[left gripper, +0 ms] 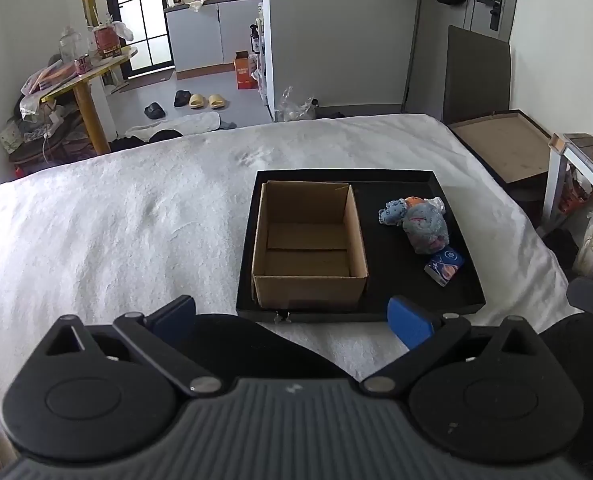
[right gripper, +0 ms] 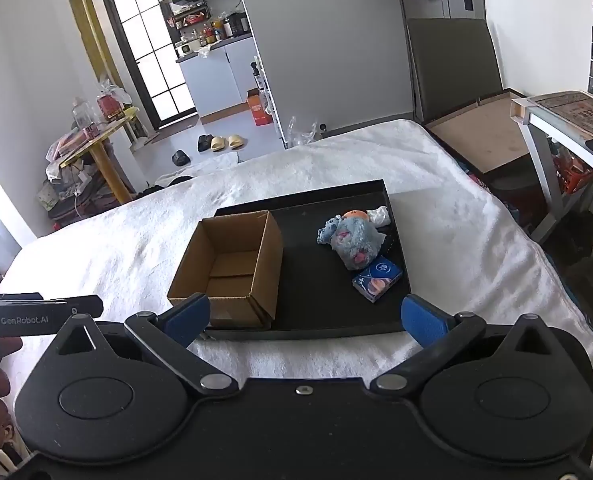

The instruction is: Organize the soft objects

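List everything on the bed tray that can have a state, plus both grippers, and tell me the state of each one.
Cardboard box: flaps open, empty, upright in the tray's left half.
Black tray: flat on the white bed cover.
Blue plush toy: lying on the tray, outside the box.
Blue packet: lying flat beside the plush, looks closed.
Left gripper: open, holding nothing.
Right gripper: open, holding nothing.

Counted on the white bed cover [left gripper: 136, 220]: one black tray [left gripper: 462, 280], one open cardboard box [left gripper: 308, 236], one blue tissue packet [left gripper: 444, 266] — and a cluster of soft toys [left gripper: 426, 226], number unclear.
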A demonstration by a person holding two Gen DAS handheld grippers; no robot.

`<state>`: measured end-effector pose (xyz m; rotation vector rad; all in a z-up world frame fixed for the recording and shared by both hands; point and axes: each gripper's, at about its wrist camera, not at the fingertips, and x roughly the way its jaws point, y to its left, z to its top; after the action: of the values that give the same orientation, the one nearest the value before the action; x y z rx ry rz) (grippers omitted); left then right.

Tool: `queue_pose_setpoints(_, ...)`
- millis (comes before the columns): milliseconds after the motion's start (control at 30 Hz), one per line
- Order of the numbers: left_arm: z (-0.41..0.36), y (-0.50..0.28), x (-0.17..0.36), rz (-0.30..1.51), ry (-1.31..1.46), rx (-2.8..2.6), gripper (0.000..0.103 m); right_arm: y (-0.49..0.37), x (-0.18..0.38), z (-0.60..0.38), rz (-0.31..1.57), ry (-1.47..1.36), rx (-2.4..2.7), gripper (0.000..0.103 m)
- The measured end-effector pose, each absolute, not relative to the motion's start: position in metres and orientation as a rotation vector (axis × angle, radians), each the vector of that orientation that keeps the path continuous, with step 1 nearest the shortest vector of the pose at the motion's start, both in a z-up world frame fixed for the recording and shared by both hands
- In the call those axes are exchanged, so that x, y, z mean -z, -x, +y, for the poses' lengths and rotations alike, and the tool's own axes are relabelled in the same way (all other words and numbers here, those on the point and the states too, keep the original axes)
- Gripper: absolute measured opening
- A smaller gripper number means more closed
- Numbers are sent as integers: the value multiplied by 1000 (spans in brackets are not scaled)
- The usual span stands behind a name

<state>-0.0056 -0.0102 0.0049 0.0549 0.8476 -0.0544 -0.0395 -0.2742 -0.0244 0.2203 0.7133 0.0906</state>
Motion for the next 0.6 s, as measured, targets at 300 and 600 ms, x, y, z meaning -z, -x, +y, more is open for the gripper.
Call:
queue_pose_setpoints(300, -11, 6, -6, 840, -64, 53, 102, 38, 20, -277, 720, -242, -73, 103)
queue_pose_setpoints(600, -9, 6, -8, 838, -57, 50, 102, 38, 19, -276, 718, -226, -69, 103)
